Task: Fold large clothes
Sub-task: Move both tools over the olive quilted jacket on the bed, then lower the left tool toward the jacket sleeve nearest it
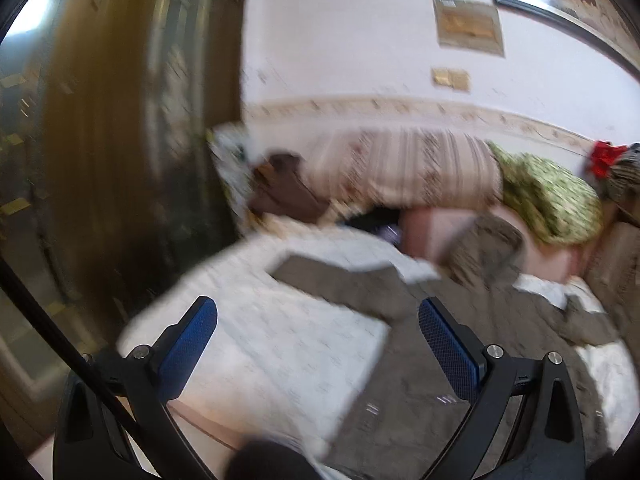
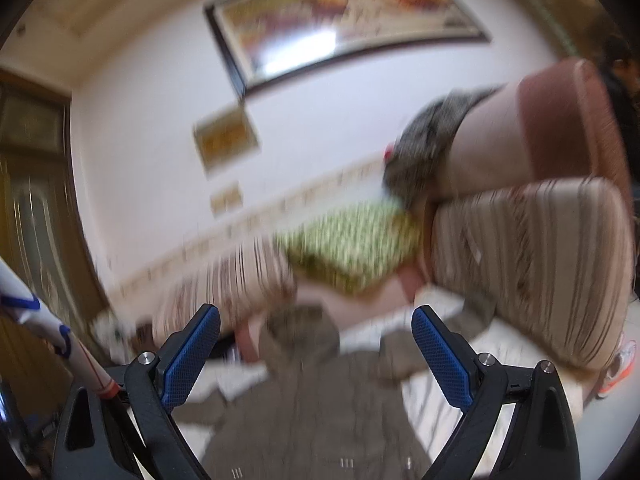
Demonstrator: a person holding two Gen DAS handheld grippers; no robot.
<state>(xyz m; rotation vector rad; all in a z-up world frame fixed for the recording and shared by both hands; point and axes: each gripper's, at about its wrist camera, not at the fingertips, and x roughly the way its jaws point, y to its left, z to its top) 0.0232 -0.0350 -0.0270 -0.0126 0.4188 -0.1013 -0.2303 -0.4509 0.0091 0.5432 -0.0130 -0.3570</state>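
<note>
Both views are blurring heavily, so fine detail is hard to read. The left gripper [image 1: 318, 322] is hovering with its jaws standing wide apart and nothing between them; the blue pads [image 1: 188, 344] are showing clearly on each finger. Below it, a grey-brown garment [image 1: 420, 360] is lying spread out on a white patterned sheet [image 1: 256, 340] that is covering the bed. One sleeve of the garment is reaching toward the sheet's far left corner, while the body is running down toward the near edge and the right side.

The right gripper [image 2: 316, 328] is also hanging with its jaws wide apart, gripping nothing. Beneath it, the grey-brown garment [image 2: 312, 412] is stretching from the near edge toward the far side of the white sheet [image 2: 448, 400], with another sleeve extending toward the sofa.

Beyond the far edge of the bed, a striped sofa cushion [image 1: 404, 168] is leaning against the wall, and a green patterned pillow [image 1: 548, 196] is resting just beside it to the right. A framed painting [image 2: 340, 16] is hanging on the white wall above. A wooden door [image 1: 120, 120] is standing at the left.
</note>
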